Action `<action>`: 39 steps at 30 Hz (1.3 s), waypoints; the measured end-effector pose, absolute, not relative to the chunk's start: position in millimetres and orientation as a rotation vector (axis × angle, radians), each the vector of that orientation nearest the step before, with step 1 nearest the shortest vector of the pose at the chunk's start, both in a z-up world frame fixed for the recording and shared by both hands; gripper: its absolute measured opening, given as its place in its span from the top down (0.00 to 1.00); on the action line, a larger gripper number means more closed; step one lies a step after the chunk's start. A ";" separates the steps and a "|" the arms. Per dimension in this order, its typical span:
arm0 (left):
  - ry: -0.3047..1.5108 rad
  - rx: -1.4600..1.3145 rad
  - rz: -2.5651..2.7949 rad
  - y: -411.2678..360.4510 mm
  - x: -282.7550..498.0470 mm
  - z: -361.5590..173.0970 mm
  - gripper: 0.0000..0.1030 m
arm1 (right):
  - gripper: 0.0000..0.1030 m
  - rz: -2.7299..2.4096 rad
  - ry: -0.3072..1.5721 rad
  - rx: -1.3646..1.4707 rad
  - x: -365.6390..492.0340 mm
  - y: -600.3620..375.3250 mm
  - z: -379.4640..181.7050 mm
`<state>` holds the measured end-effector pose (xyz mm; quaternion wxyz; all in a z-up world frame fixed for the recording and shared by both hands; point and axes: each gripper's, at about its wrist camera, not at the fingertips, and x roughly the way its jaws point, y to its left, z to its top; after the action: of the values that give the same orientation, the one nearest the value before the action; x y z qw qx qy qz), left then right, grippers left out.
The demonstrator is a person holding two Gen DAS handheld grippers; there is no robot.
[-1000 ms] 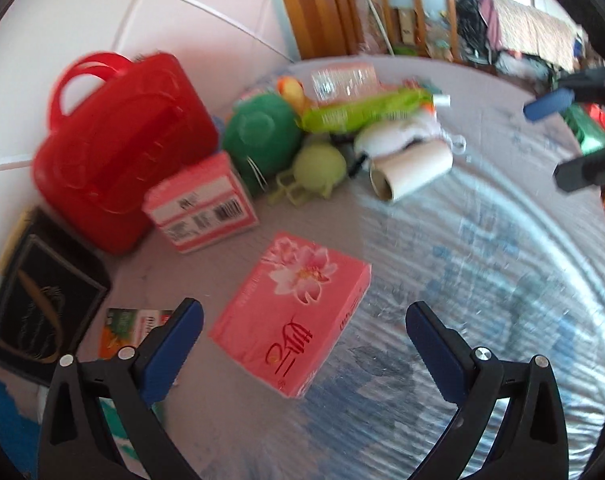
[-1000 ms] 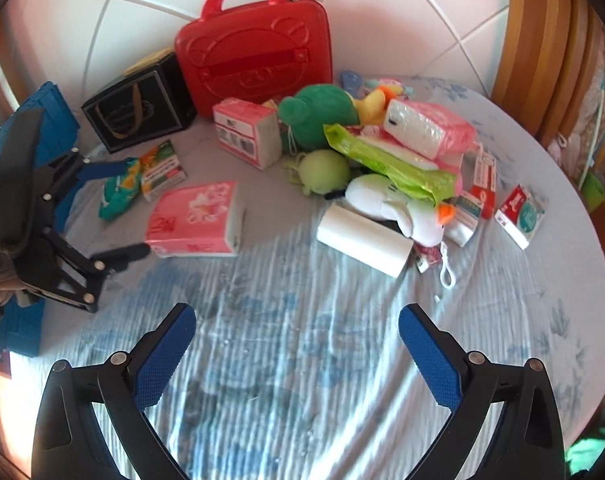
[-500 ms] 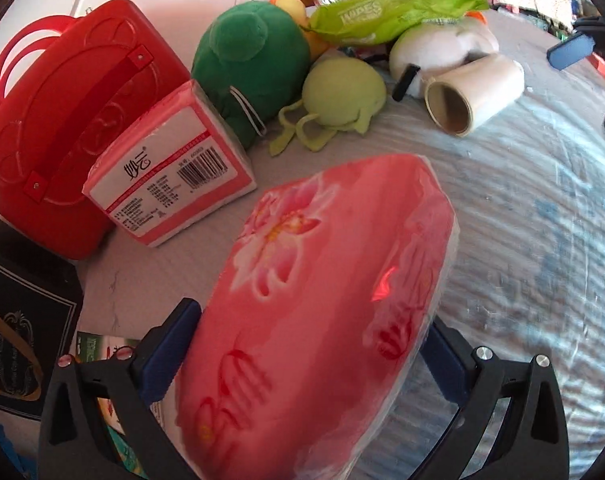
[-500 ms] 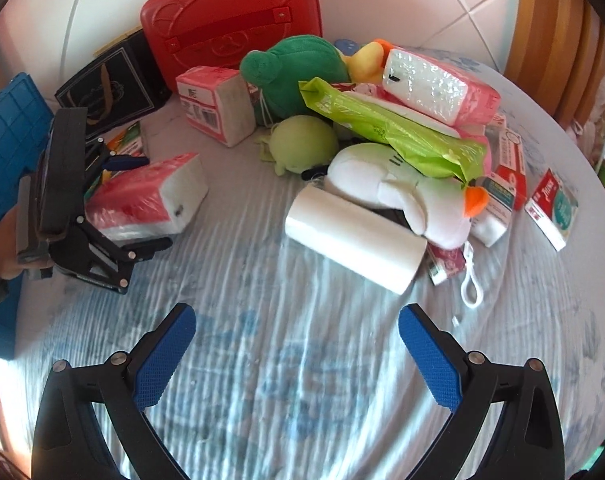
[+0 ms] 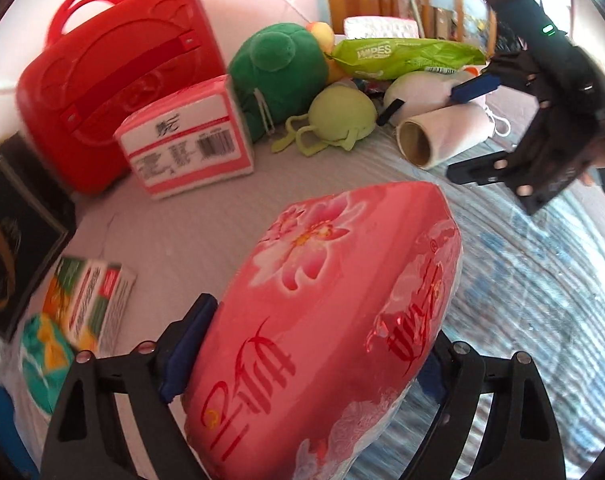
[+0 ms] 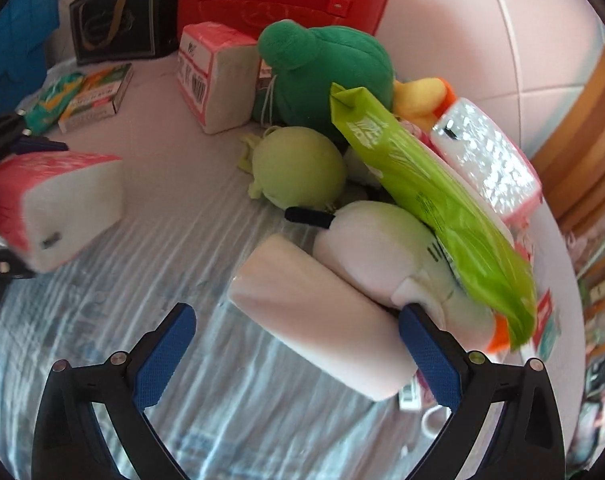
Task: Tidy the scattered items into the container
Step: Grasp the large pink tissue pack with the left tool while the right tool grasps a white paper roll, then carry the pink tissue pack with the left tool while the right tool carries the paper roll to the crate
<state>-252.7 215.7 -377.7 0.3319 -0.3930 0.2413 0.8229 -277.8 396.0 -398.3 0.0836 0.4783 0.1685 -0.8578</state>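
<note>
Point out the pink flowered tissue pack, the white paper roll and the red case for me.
pink flowered tissue pack (image 5: 334, 300), left wrist view, on its printed top face.
white paper roll (image 6: 318, 312), right wrist view, on its curved side.
red case (image 5: 114, 76), left wrist view, on its embossed front.

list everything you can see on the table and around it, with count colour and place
tissue pack: 1, pink floral, between the left gripper's closing jaws
boxed tissue pack: 1, pink and white, before the case
case: 1, red, at the wall
green plush: 1, behind the pile
round plush: 1, pale green, pile's front
white plush: 1, under the wipes
wipes: 1, lime green, atop the pile
roll: 1, white, between the right gripper's jaws
black box: 1, left of the case
small carton: 1, green and orange, near the black box
left gripper: closing
right gripper: open
</note>
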 end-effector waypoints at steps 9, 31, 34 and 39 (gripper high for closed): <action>0.571 -1.065 2.178 200.0 -246.6 -371.9 0.15 | 0.32 -2.415 0.313 1.544 -282.8 399.5 -410.6; 0.528 -1.065 2.236 171.3 -218.2 -346.1 0.19 | 0.56 -2.489 -0.006 1.621 -216.4 401.7 -387.5; 0.515 -1.055 2.247 168.1 -211.5 -337.6 0.20 | 0.57 -2.508 -0.009 1.624 -209.1 398.2 -380.3; 0.508 -1.037 2.260 164.0 -199.9 -320.1 0.20 | 0.57 -2.536 -0.016 1.627 -191.9 397.0 -363.6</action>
<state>-199.9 164.0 -320.1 0.2974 -0.3901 0.1912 0.8502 -191.9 397.0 -363.6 0.0642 0.5389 -0.0053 -0.8399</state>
